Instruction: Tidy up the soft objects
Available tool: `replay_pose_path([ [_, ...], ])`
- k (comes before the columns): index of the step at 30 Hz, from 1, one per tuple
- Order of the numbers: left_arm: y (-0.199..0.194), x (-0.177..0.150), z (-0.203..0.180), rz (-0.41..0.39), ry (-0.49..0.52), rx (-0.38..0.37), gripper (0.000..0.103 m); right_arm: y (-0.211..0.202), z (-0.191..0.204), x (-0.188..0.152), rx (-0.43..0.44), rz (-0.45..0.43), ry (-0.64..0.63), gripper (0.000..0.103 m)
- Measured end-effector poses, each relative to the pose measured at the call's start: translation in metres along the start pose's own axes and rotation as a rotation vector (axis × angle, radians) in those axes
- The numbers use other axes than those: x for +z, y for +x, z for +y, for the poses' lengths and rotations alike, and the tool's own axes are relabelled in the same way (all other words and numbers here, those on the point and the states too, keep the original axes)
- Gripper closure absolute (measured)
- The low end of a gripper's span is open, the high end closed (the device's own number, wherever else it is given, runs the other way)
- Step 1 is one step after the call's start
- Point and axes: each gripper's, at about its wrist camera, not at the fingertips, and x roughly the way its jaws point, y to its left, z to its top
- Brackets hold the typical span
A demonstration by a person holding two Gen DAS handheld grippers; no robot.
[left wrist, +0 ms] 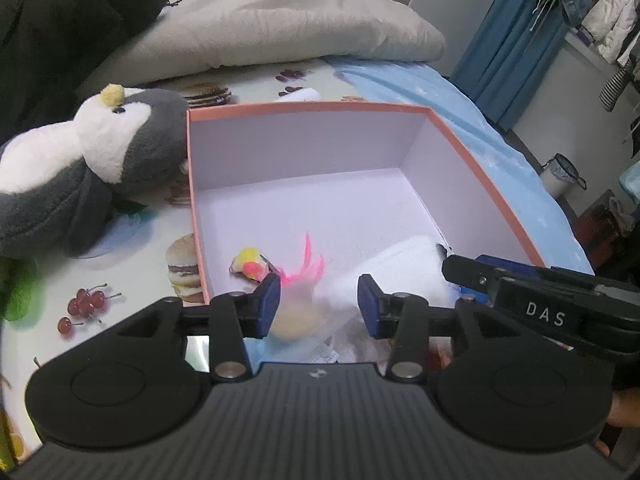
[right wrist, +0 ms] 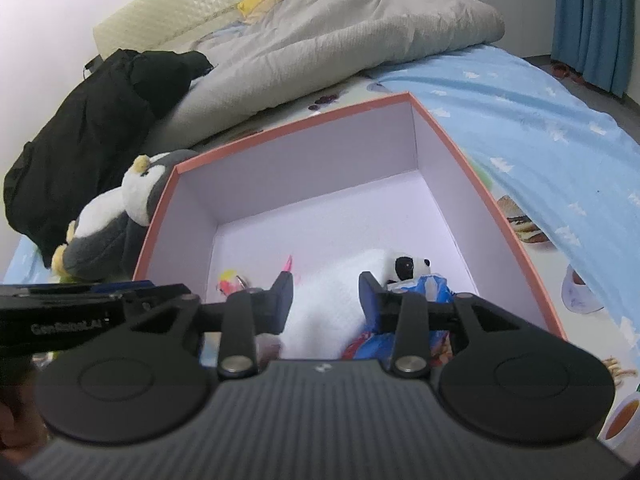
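An orange-rimmed box (left wrist: 308, 109) with a white inside sits on the bed. My left gripper (left wrist: 319, 306) hangs open over its near left corner. A blurred tan and white soft thing with a pink feather (left wrist: 310, 264) lies loose between its fingers. A small yellow and pink pom-pom toy (left wrist: 250, 262) lies on the box floor beside it. My right gripper (right wrist: 326, 300) is open over the near right part of the box (right wrist: 304, 120), astride a white plush with black eye patches (right wrist: 332, 304). A grey and white penguin plush (left wrist: 120, 140) lies outside the box's left wall.
A blue crinkled packet (right wrist: 432, 288) lies in the box by the right finger. A grey duvet (left wrist: 300, 20) and a black jacket (left wrist: 60, 20) are heaped behind. The food-print mat (left wrist: 132, 280) and blue sheet (right wrist: 520, 120) surround the box. The bed edge falls away on the right.
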Motion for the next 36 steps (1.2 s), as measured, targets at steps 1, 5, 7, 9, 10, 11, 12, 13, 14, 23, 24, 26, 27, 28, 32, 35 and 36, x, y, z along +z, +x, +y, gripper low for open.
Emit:
replay_pose_path([
  [1, -0.004, 0.001, 0.001, -0.006, -0.003, -0.002, 0.054, -0.002, 0.001, 0.000, 0.003, -0.005, 0.000, 0.064],
  [5, -0.026, 0.002, 0.000, -0.041, -0.002, -0.013, 0.054, -0.016, 0.005, 0.002, 0.009, -0.034, -0.001, 0.064],
  [7, -0.041, 0.002, -0.002, -0.064, -0.002, -0.018, 0.054, -0.028, 0.007, 0.004, 0.017, -0.058, 0.001, 0.064],
  [9, -0.059, 0.003, -0.004, -0.093, 0.006, -0.026, 0.054, -0.043, 0.013, 0.006, 0.018, -0.087, -0.004, 0.064],
  [10, -0.069, 0.003, -0.006, -0.109, 0.012, -0.028, 0.054, -0.051, 0.015, 0.007, 0.017, -0.100, -0.008, 0.064],
  [11, -0.079, 0.003, -0.007, -0.125, 0.017, -0.030, 0.054, -0.061, 0.019, 0.007, 0.018, -0.119, -0.014, 0.064],
  [12, -0.088, 0.002, -0.009, -0.139, 0.020, -0.032, 0.054, -0.070, 0.022, 0.007, 0.019, -0.133, -0.018, 0.064],
  [13, -0.099, 0.001, -0.009, -0.154, 0.022, -0.036, 0.054, -0.080, 0.026, 0.007, 0.019, -0.151, -0.022, 0.064],
  [14, -0.108, -0.001, -0.010, -0.167, 0.025, -0.040, 0.054, -0.090, 0.029, 0.007, 0.017, -0.167, -0.025, 0.064],
  [23, -0.201, -0.034, -0.021, -0.277, 0.063, -0.087, 0.054, -0.181, 0.059, -0.015, -0.007, -0.297, -0.048, 0.064],
  [24, -0.210, -0.041, -0.021, -0.282, 0.066, -0.095, 0.054, -0.191, 0.062, -0.020, -0.010, -0.308, -0.046, 0.064],
  [26, -0.226, -0.054, -0.022, -0.288, 0.078, -0.109, 0.054, -0.206, 0.068, -0.030, -0.014, -0.323, -0.043, 0.064],
  [27, -0.234, -0.061, -0.023, -0.291, 0.085, -0.113, 0.054, -0.212, 0.071, -0.035, -0.016, -0.328, -0.040, 0.064],
  [28, -0.241, -0.067, -0.024, -0.295, 0.093, -0.117, 0.054, -0.218, 0.073, -0.039, -0.018, -0.334, -0.036, 0.064],
  [32, -0.266, -0.092, -0.024, -0.311, 0.110, -0.133, 0.054, -0.241, 0.083, -0.061, -0.038, -0.354, -0.041, 0.064],
  [35, -0.280, -0.109, -0.025, -0.317, 0.122, -0.136, 0.054, -0.255, 0.087, -0.077, -0.057, -0.344, -0.050, 0.064],
  [36, -0.284, -0.115, -0.024, -0.319, 0.124, -0.137, 0.054, -0.259, 0.089, -0.084, -0.067, -0.341, -0.056, 0.064],
])
